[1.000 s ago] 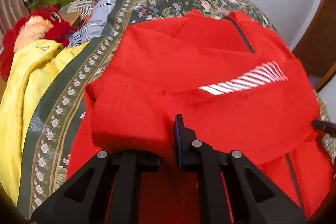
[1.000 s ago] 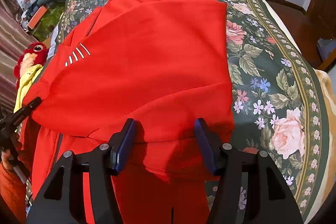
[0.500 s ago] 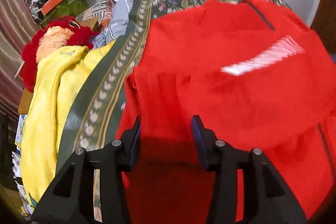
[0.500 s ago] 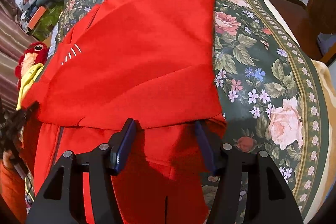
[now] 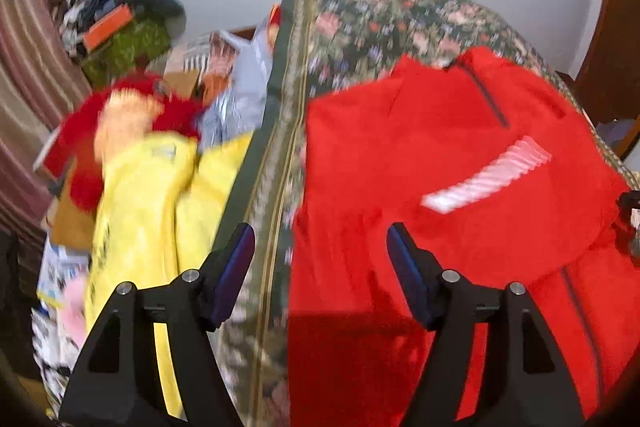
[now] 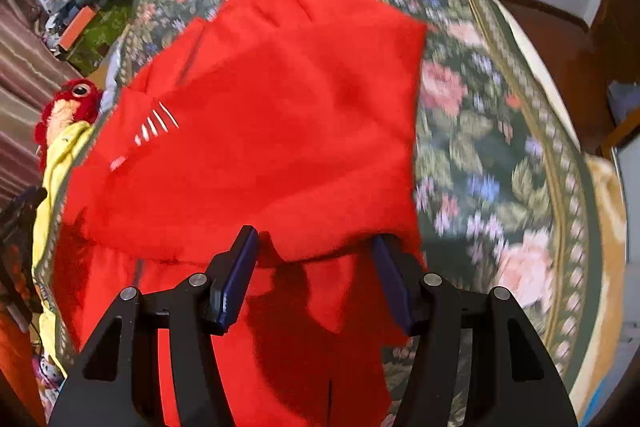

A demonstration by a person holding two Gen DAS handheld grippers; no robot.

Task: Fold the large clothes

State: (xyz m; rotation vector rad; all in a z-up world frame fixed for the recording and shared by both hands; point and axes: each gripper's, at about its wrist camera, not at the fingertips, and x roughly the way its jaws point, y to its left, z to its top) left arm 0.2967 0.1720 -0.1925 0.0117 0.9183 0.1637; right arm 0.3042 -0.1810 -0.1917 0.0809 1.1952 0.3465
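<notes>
A large red jacket (image 5: 460, 163) with white reflective stripes (image 5: 488, 175) lies folded on the floral bedspread (image 5: 380, 15). My left gripper (image 5: 320, 269) is open and empty, above the jacket's left edge and the bedspread border. In the right wrist view the jacket (image 6: 280, 115) fills the middle. My right gripper (image 6: 314, 275) is open over the near folded edge, with red cloth lying between its fingers. The stripes (image 6: 154, 125) show at the jacket's left side.
A yellow garment (image 5: 160, 211) and a red plush toy (image 5: 120, 115) lie left of the bed. Clutter (image 5: 120, 23) is piled at the far left by a striped curtain. The bedspread (image 6: 500, 147) lies bare to the jacket's right. A wooden door (image 5: 612, 51) stands at the right.
My left gripper opened, let go of the red cloth and drew back to the left. My right gripper stayed open and drew back slightly. The folded jacket now rests on the bed.
</notes>
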